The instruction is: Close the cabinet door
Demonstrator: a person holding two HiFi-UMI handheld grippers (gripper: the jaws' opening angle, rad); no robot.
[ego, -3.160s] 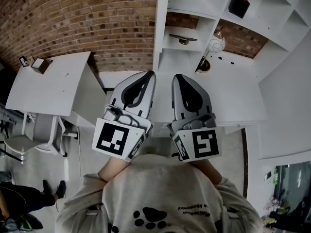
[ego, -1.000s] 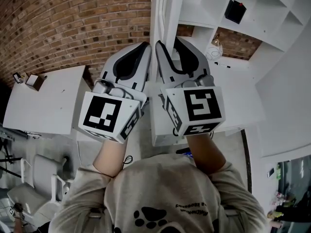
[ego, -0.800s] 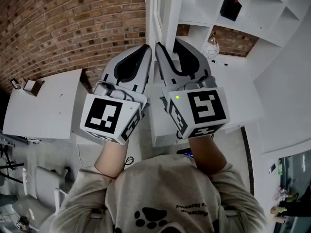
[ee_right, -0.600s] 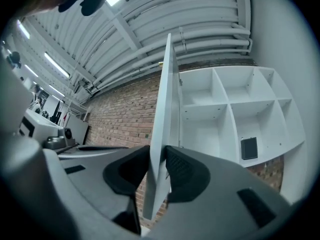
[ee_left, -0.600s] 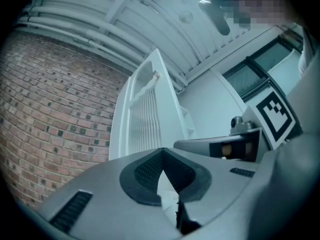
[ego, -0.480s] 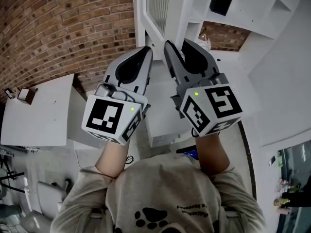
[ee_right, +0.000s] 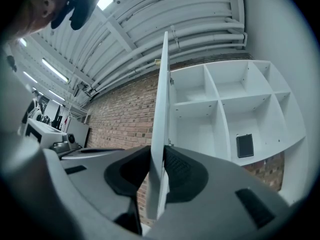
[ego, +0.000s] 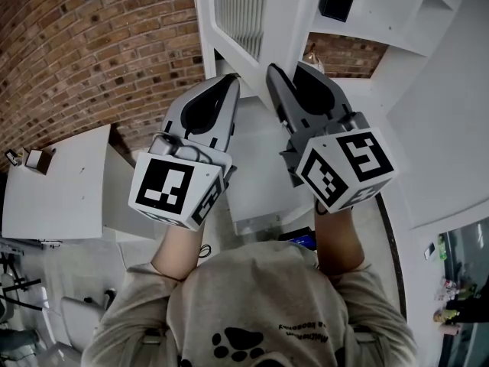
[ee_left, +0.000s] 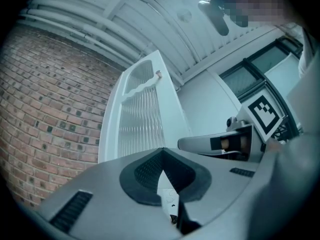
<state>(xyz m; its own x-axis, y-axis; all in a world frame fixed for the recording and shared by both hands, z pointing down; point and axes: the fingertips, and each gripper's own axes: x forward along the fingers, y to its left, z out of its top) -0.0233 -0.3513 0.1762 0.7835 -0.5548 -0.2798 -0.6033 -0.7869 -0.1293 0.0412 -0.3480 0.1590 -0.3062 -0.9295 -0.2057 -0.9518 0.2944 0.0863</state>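
Right hand-held gripper is clamped on the edge of the white cabinet door with a ribbed glass panel, which is swung wide open ahead of it, while the left hand-held gripper is kept together, empty, alongside, so closing is judged barely begun.

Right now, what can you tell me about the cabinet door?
The cabinet door is white, with a ribbed, frosted-looking panel in a wavy-topped frame and a small knob near its free edge. It stands open, swung out from the white shelves, near the brick wall. The right tool clamps its thin edge.
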